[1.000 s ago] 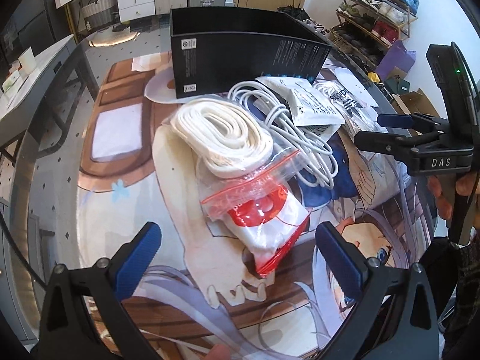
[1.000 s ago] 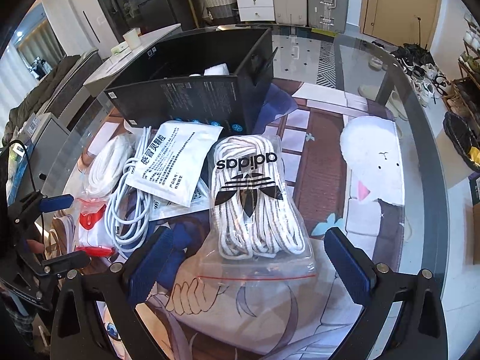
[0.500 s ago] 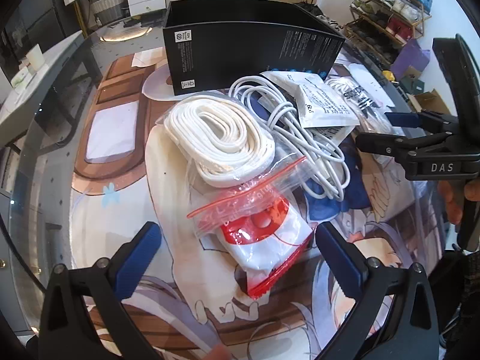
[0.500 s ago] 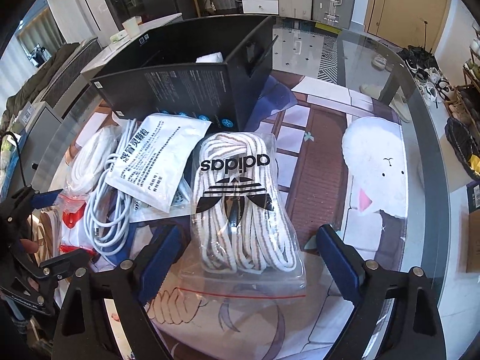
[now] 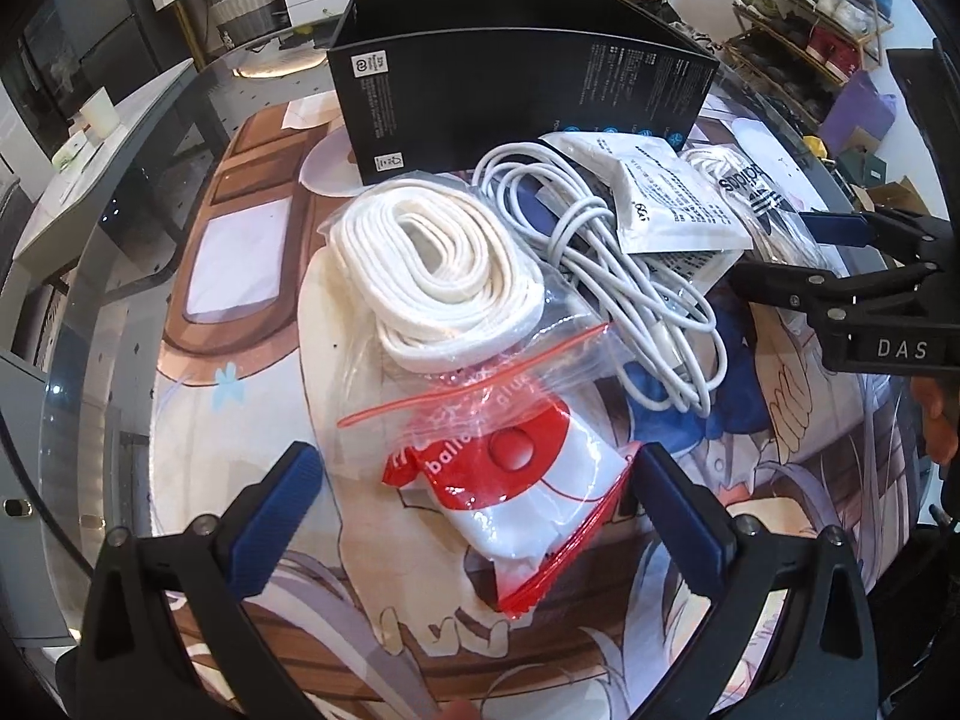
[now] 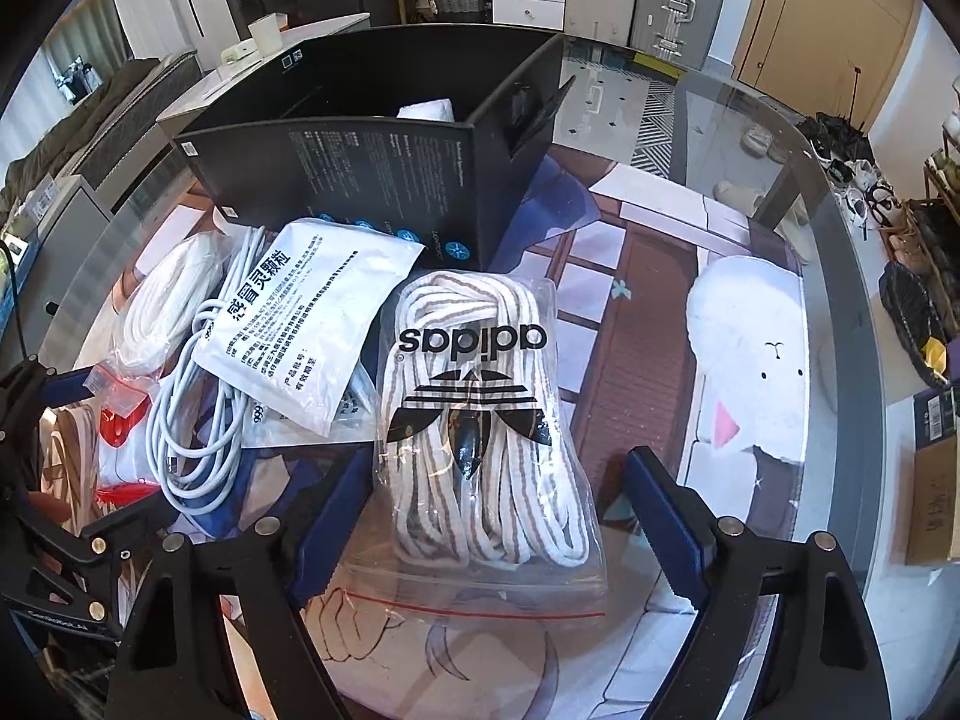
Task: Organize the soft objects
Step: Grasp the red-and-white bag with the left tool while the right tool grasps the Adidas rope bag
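Note:
In the left wrist view my left gripper [image 5: 480, 516] stands open, its blue pads on either side of a zip bag with a red and white pouch [image 5: 516, 480], not touching it. Behind lie bagged white flat laces [image 5: 432, 276], a white cable [image 5: 630, 276] and a printed white sachet [image 5: 672, 204]. In the right wrist view my right gripper [image 6: 501, 516] straddles the adidas bag of striped laces [image 6: 480, 420]; its jaws are closing and the pads do not press on it. An open black box [image 6: 372, 180] stands behind the pile.
Everything lies on a round glass table [image 6: 840, 252] over a printed cartoon mat. Something white [image 6: 426, 111] sits inside the black box. A cardboard box [image 6: 933, 498] is past the table's right edge. A shoe rack [image 5: 804, 12] stands at the far right of the left wrist view.
My left gripper has come lower and closer over the red and white pouch bag. The right gripper's jaws have narrowed around the adidas bag, which now sits deeper between them.

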The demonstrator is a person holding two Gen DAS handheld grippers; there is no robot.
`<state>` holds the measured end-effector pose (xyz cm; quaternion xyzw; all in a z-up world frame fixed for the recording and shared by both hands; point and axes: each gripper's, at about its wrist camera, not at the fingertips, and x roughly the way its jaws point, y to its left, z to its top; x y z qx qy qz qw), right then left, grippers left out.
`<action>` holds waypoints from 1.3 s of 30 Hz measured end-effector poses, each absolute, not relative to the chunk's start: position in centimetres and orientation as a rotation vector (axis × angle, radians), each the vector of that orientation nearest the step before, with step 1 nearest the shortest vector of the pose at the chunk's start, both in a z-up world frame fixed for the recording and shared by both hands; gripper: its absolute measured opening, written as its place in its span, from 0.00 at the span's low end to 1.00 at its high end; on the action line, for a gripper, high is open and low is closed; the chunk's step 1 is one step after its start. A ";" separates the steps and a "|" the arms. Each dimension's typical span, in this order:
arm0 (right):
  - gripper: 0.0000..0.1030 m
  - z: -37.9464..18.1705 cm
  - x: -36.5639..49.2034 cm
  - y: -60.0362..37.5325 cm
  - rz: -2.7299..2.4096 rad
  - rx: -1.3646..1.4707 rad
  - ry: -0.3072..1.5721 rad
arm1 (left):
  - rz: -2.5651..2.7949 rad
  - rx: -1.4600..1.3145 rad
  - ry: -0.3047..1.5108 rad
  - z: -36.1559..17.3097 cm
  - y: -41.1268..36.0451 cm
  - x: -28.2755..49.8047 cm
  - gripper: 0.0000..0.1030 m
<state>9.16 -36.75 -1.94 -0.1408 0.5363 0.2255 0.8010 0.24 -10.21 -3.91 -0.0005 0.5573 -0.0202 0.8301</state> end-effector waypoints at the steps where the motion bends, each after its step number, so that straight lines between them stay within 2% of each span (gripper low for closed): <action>1: 0.83 -1.9 9.2 -36.7 0.485 -0.301 1.148 | -0.043 -0.002 1.185 -3.9 -10.3 0.3 1.00; 7: 0.78 -1.8 8.7 -36.7 0.484 -0.299 1.139 | -0.032 -0.007 1.180 -4.0 -10.3 0.3 0.99; 11: 0.70 -1.7 8.3 -36.6 0.487 -0.302 1.139 | -0.025 -0.011 1.180 -3.9 -10.2 0.2 0.96; 18: 0.58 -1.3 7.7 -36.0 0.487 -0.311 1.138 | -0.014 -0.011 1.178 -3.1 -10.1 -0.7 0.73; 23: 0.55 -1.2 7.2 -35.9 0.479 -0.312 1.145 | -0.025 -0.008 1.175 -2.9 -10.0 -1.4 0.61; 25: 0.54 -1.2 7.0 -35.9 0.476 -0.310 1.148 | -0.026 -0.011 1.167 -2.7 -9.8 -1.7 0.54; 31: 0.50 -1.1 6.7 -36.0 0.465 -0.308 1.162 | -0.048 -0.022 1.167 -2.5 -9.3 -2.1 0.48; 39: 0.44 -0.9 6.0 -36.5 0.450 -0.285 1.166 | -0.096 -0.035 1.182 -2.2 -8.7 -2.9 0.46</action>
